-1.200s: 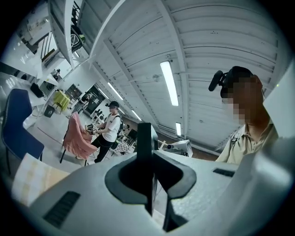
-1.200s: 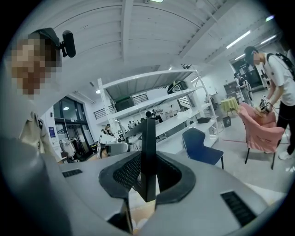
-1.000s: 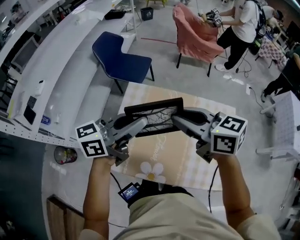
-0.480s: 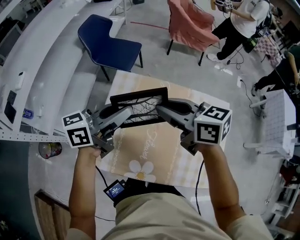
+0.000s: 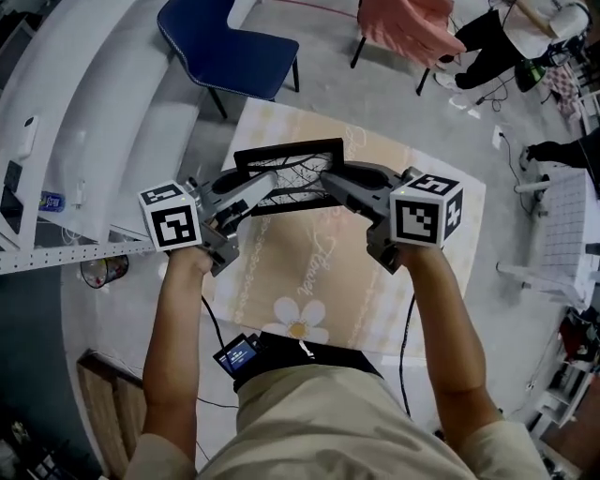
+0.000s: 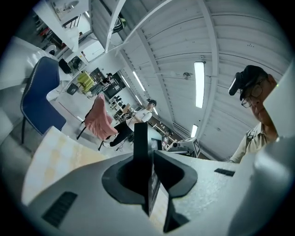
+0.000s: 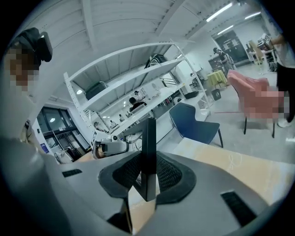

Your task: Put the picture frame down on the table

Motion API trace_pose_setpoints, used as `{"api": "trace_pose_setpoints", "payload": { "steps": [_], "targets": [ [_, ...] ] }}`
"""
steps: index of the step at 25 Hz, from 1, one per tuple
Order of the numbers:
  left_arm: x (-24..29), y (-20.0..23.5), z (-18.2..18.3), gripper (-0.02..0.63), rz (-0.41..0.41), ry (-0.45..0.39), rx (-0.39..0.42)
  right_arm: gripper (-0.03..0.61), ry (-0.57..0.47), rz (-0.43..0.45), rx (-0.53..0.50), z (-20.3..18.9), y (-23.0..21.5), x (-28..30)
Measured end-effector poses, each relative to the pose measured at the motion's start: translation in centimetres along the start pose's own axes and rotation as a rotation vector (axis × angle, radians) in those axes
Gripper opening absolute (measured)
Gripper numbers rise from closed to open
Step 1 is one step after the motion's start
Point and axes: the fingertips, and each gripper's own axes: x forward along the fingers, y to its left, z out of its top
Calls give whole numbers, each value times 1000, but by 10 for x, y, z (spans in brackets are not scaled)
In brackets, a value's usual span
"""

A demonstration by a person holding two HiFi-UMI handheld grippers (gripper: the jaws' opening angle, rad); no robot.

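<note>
Finding the picture frame (image 5: 292, 171) hanging crosswise over the far half of the counter (image 5: 448, 274); seeing one chair (image 5: 230, 42) standing on the floor (image 5: 328, 92) beyond the counter's far left corner, another chair (image 5: 408, 23) further right; noting shelving (image 5: 66, 131) running along the counter's left side, a rack (image 5: 558, 234) standing off to its right.

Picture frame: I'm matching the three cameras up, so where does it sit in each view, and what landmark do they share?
Head view: picture frame upper centre, against the beige tablecloth.
Left gripper view: centre, edge-on, a dark upright bar.
Right gripper view: centre, edge-on again.
Shared landmark: blue chair, top left in the head view, far left, right of centre.
</note>
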Motion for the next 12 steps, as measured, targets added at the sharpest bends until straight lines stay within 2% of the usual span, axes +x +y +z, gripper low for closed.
{"api": "trace_pose_setpoints", "payload": {
  "steps": [12],
  "targets": [
    [10,86,-38,80,129,97,-45,104,101,-75,86,-48,-66,53]
  ]
}}
